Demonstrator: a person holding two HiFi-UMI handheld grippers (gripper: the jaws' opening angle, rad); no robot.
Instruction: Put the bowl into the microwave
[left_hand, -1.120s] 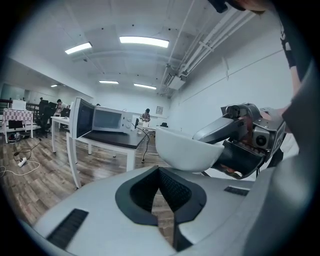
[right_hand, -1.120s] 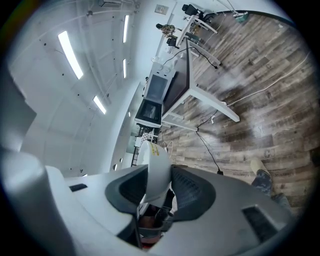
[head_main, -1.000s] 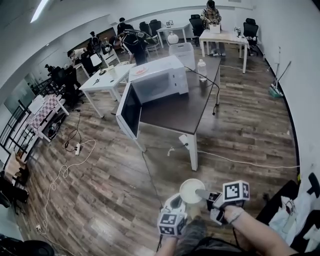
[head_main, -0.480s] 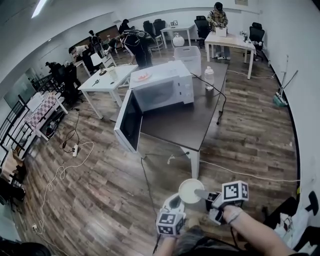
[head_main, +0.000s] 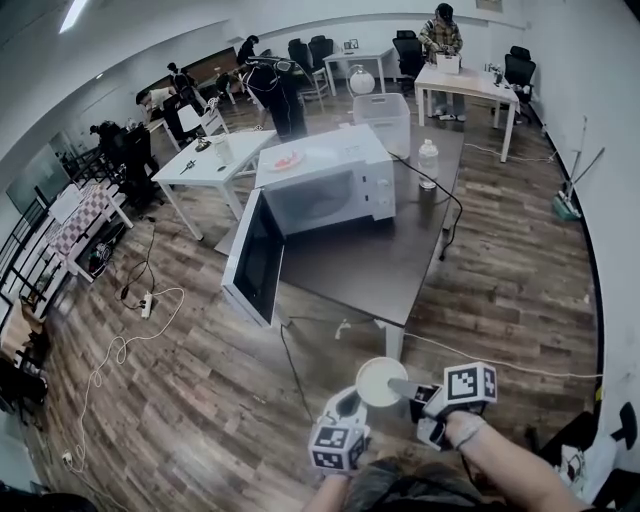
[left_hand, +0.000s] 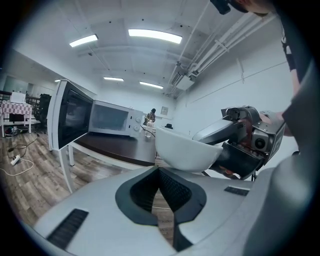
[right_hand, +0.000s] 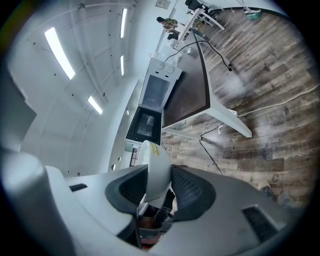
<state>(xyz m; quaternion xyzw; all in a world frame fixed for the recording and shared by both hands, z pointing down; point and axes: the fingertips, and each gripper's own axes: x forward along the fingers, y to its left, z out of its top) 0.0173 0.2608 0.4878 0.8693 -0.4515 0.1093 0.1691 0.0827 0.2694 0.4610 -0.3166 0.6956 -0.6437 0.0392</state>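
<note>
A white bowl (head_main: 381, 381) hangs over the wooden floor in front of me. My right gripper (head_main: 405, 386) is shut on its rim, and in the right gripper view the bowl's wall (right_hand: 156, 167) stands pinched between the two pads. My left gripper (head_main: 348, 403) sits just below and left of the bowl, shut with nothing in it; in the left gripper view the bowl (left_hand: 182, 150) floats beyond its jaws. The white microwave (head_main: 330, 185) stands on a dark table (head_main: 390, 260) ahead, its door (head_main: 255, 255) swung wide open to the left.
A water bottle (head_main: 428, 162) and a white bin (head_main: 385, 112) stand on the table behind the microwave. A white table leg (head_main: 393, 340) and a black cable (head_main: 290, 360) lie between me and the microwave. People and white desks fill the back of the room.
The table and microwave have come nearer in the head view. Both grippers and the bowl keep their places relative to each other.
</note>
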